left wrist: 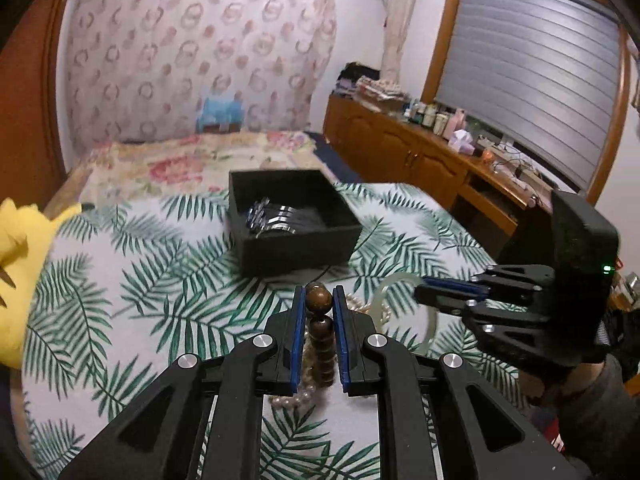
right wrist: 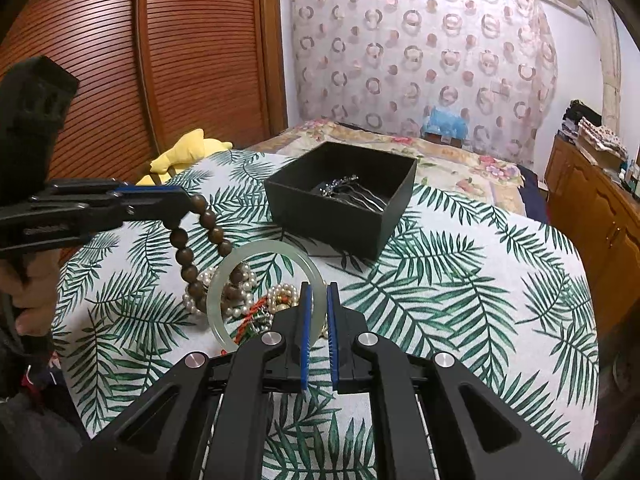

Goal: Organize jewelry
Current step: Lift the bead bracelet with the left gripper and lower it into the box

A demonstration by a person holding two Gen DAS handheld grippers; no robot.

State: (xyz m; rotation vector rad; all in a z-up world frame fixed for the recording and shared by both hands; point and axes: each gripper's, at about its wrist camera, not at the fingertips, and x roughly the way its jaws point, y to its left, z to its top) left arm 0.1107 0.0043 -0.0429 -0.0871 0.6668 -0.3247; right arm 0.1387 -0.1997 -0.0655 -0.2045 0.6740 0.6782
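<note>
The round table under a white cloth printed with green palm fronds (right wrist: 460, 280) carries all the task items. Toward its far side stands the square black open-topped box (right wrist: 384, 220), holding a silver hairpin with a jewelled head (right wrist: 352, 192); the box looks rigid and light, and needs no handling at this stage.

The pale green translucent jade-like bangle (right wrist: 240, 256) is raised and tilted above the jewellery heap, its near rim pinched between the blue pads of the right gripper (right wrist: 318, 300), whose jaws are nearly closed on it. Judgement: it is stiff, smooth, likely slippery and breakable if dropped; a firm grip square across the rim, as now, is the sound hold.

The strand of dark brown round wooden beads (right wrist: 188, 256) hangs in a loop from the left gripper (left wrist: 319, 300), whose jaws are closed narrowly on one bead at the top; the lower end trails into the heap. Judgement: it is light, limp and will swing; the round bead may roll from the pads, so gripping across the cord between beads would be steadier.

Beneath lie the tangled cream pearl strands (right wrist: 240, 304) and a red coral-coloured beaded piece (right wrist: 252, 316), touching one another on the cloth. Judgement: these are soft, prone to snagging, and best lifted singly.
</note>
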